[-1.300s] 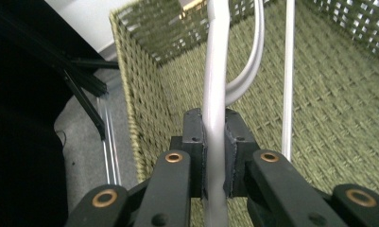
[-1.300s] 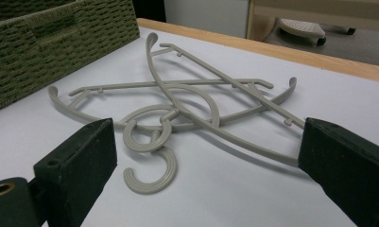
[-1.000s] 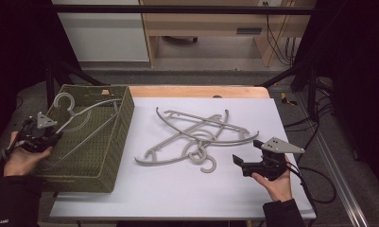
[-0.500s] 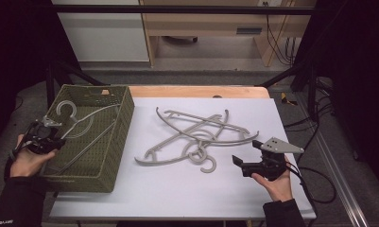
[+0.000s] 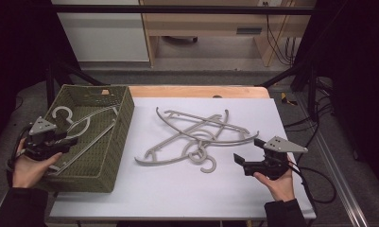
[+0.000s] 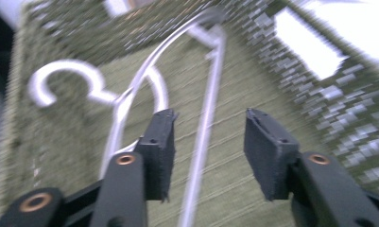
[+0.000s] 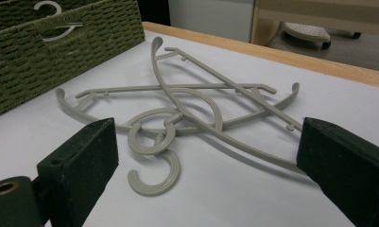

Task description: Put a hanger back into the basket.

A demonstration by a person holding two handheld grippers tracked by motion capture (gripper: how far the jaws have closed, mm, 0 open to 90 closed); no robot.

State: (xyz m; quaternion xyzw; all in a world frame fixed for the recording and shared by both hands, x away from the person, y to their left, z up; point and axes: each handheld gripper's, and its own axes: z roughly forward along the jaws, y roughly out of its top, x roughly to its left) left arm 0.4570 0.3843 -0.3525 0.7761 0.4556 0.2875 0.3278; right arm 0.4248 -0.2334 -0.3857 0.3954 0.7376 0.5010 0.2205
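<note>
Dim room, grey floor [image 5: 211, 75] beyond the desk [image 5: 196, 92] with its wooden far edge. Behind that, a white cabinet [image 5: 102, 33] beside pale wooden furniture [image 5: 206, 28]. Black cables [image 5: 277, 38] trailing at right.

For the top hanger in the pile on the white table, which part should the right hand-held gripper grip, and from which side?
Probably the hook of the hangers: it juts free toward the right hand-held gripper, nothing crossing it. Come from the near right, low, with the open jaws straddling the curved hook. The arms overlap, so gripping there may drag both.
</note>
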